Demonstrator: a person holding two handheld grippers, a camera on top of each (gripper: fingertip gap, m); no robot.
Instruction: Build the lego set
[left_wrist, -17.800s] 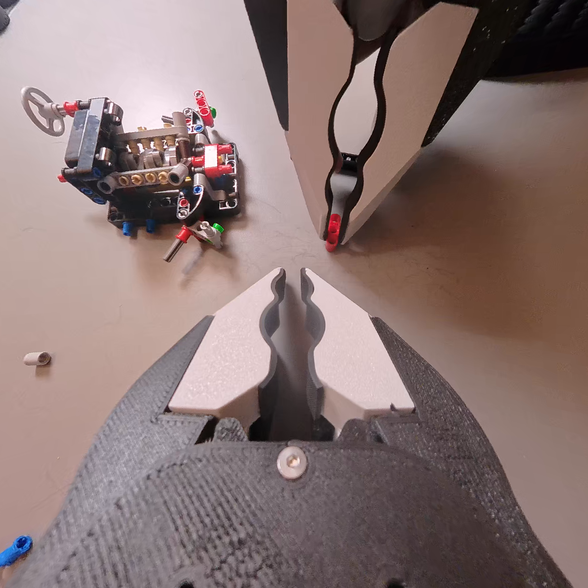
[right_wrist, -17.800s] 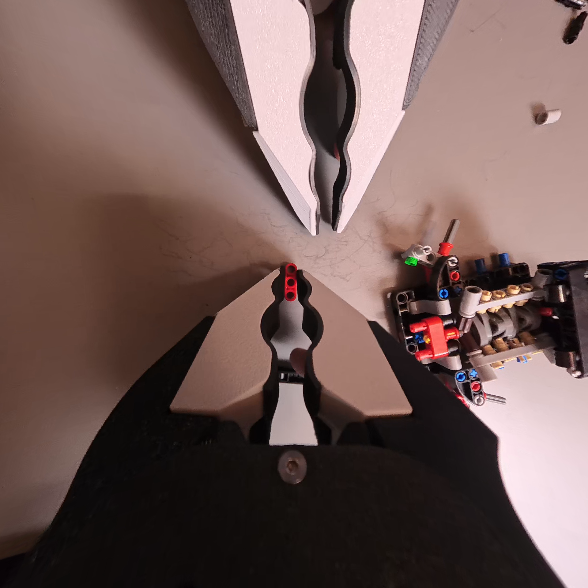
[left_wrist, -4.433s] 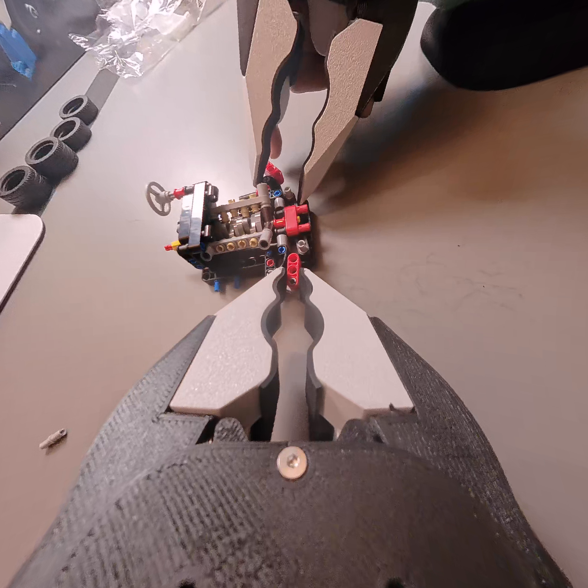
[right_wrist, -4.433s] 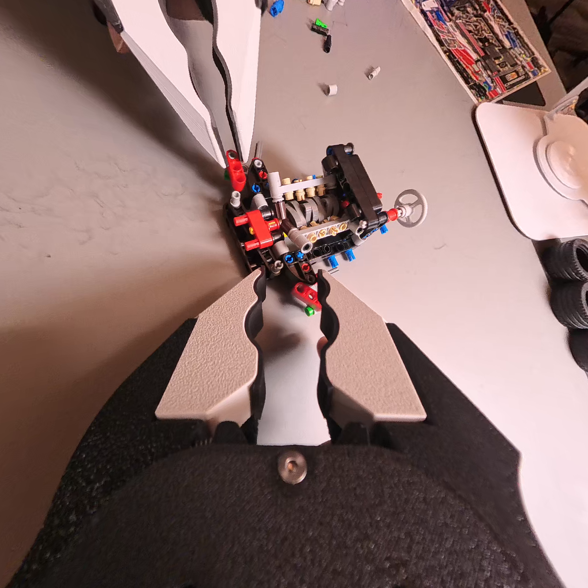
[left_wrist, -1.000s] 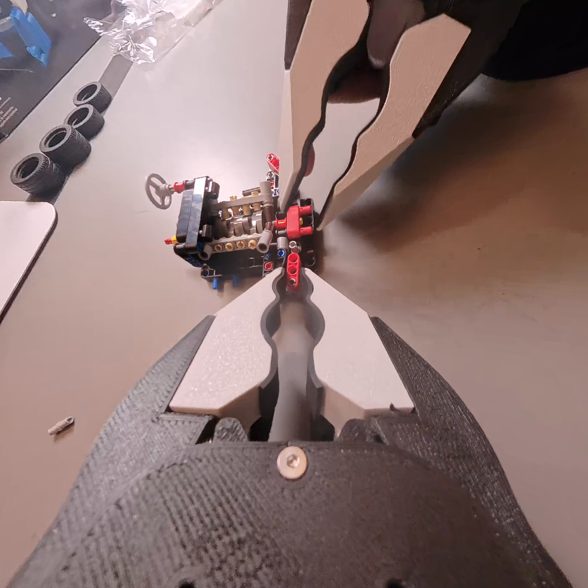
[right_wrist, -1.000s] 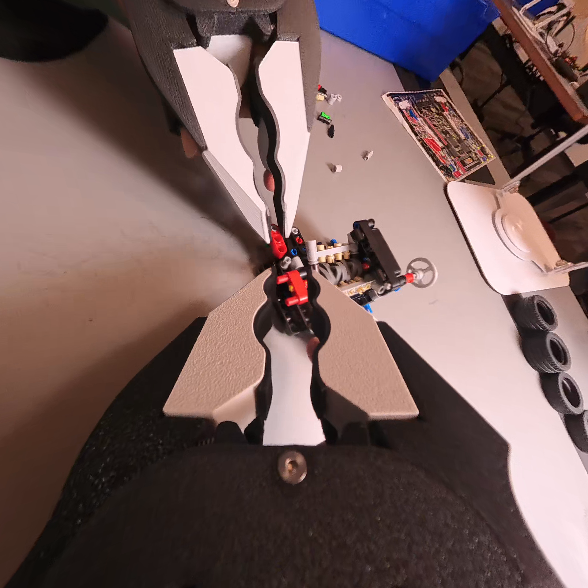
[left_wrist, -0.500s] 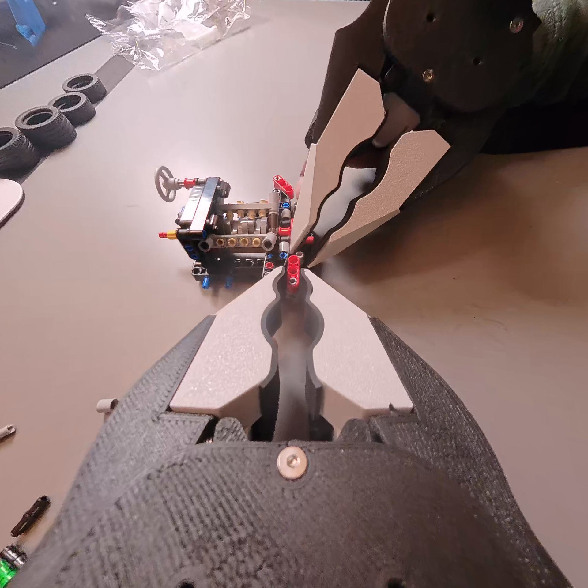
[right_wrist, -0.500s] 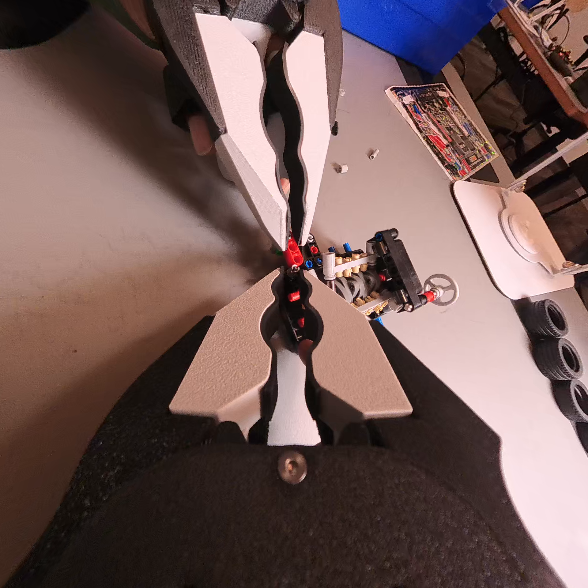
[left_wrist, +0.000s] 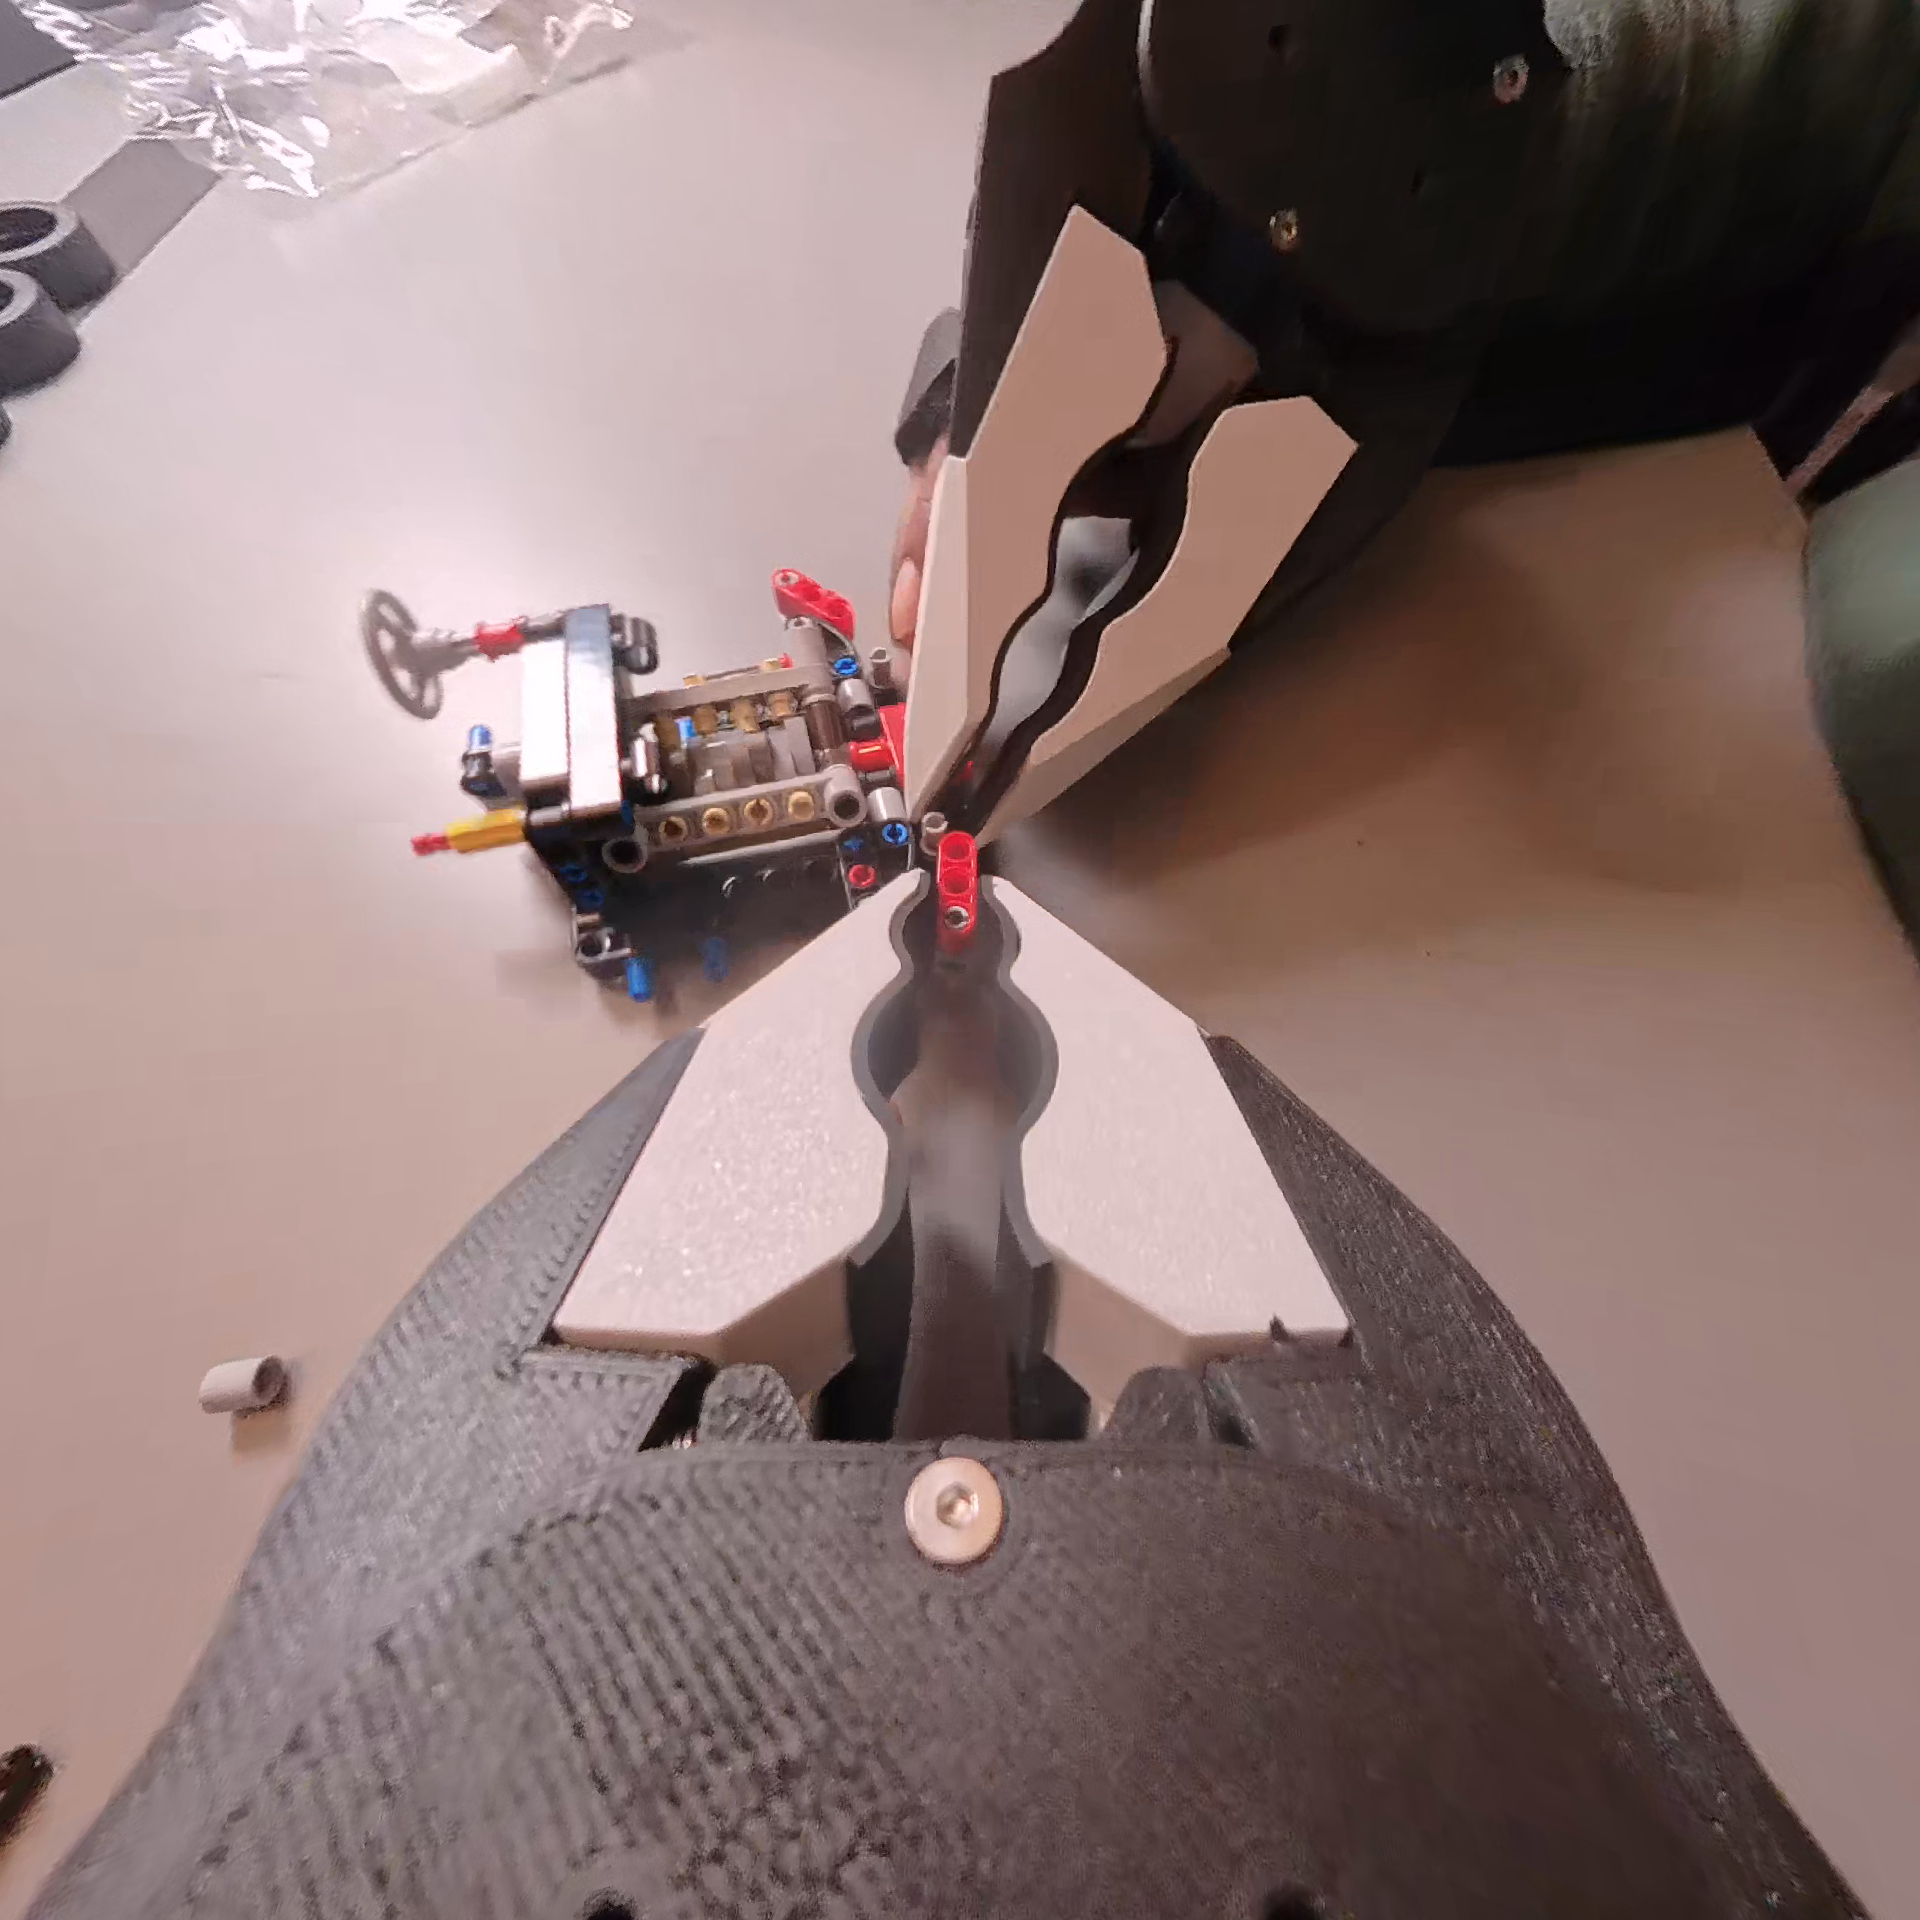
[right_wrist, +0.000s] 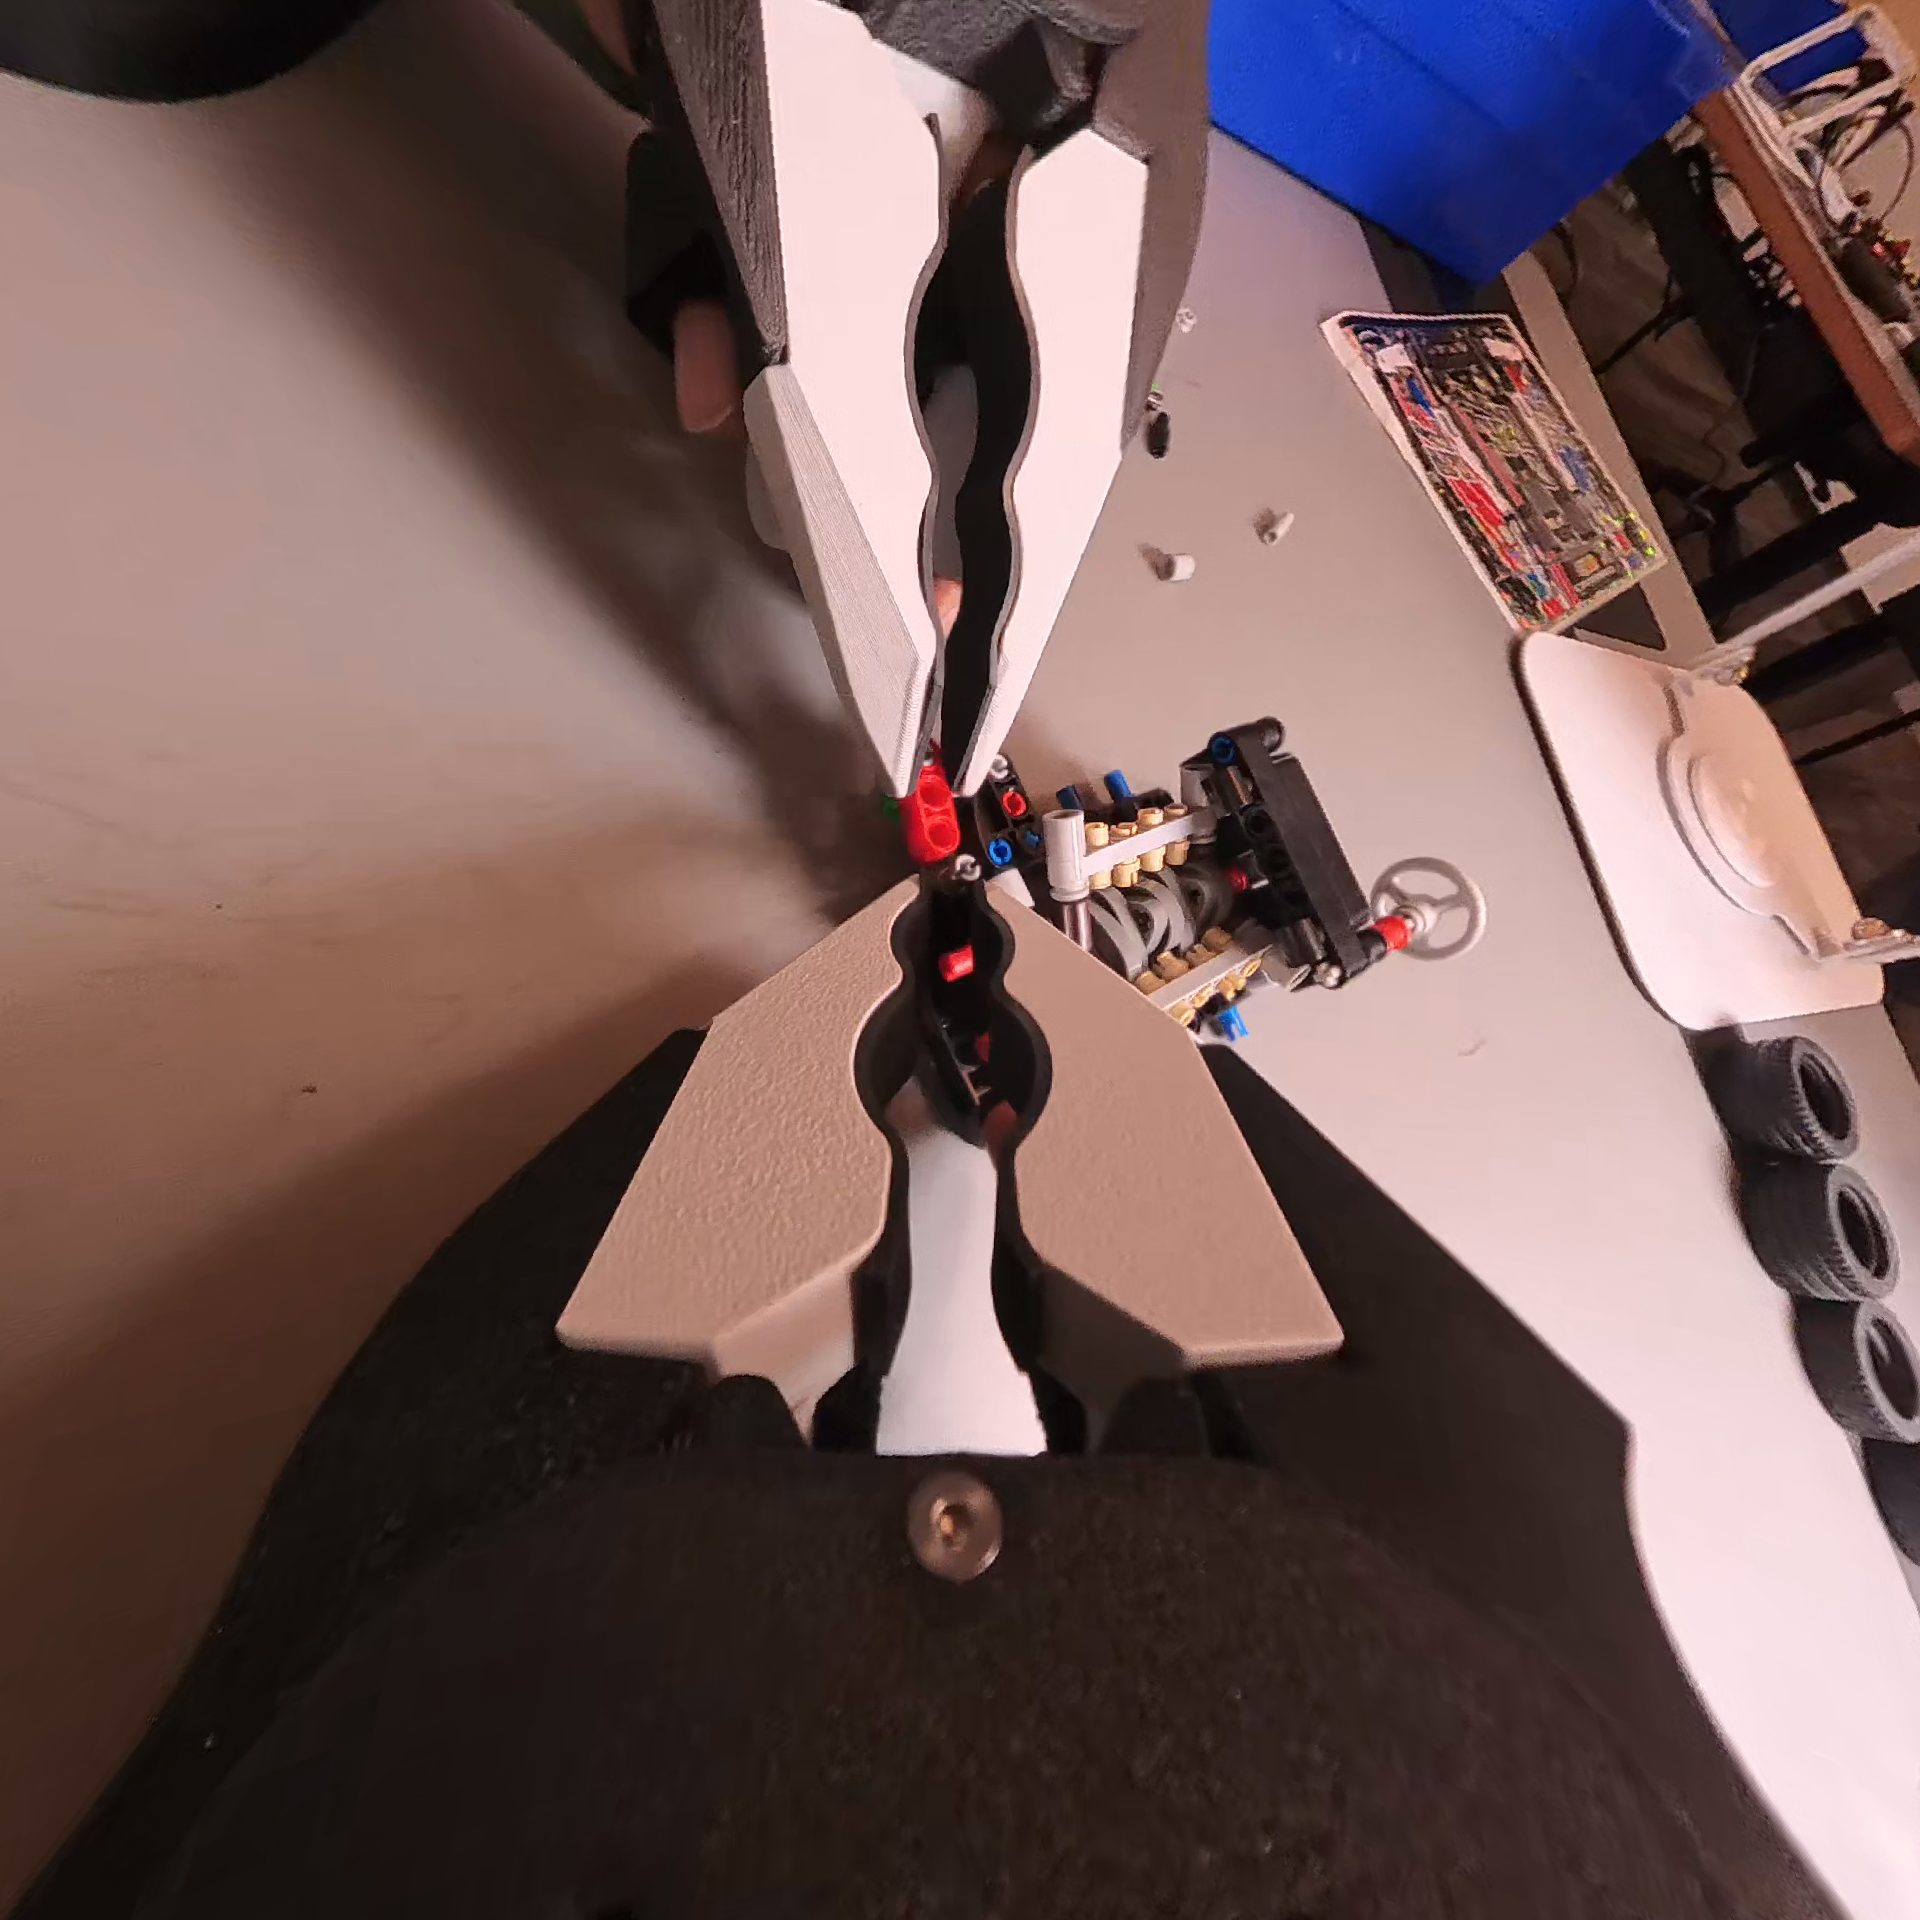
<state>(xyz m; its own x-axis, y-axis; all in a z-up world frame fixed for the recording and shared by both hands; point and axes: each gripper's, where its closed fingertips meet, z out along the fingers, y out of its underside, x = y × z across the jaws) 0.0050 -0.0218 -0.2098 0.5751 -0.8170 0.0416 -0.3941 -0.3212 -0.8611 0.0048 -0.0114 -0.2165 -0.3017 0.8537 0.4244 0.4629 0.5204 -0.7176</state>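
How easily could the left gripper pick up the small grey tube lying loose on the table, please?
Probably not right away: the left gripper is shut on a red beam, though the grey tube lies unobstructed.

1. Two tongs: left (left_wrist: 958, 902) and right (right_wrist: 954, 894), tips nearly meeting.
2. One model (right_wrist: 1195, 883), right of the right tongs' tips.
3. One red beam (left_wrist: 958, 883) between the left tongs' tips.
4. Four tyres (right_wrist: 1829, 1247) in a row, far right of the right tongs.
5. Two grey bushes (right_wrist: 1174, 564) beyond the model.
6. One booklet (right_wrist: 1496, 457) farther right.
7. One blue bin (right_wrist: 1455, 114) beyond.
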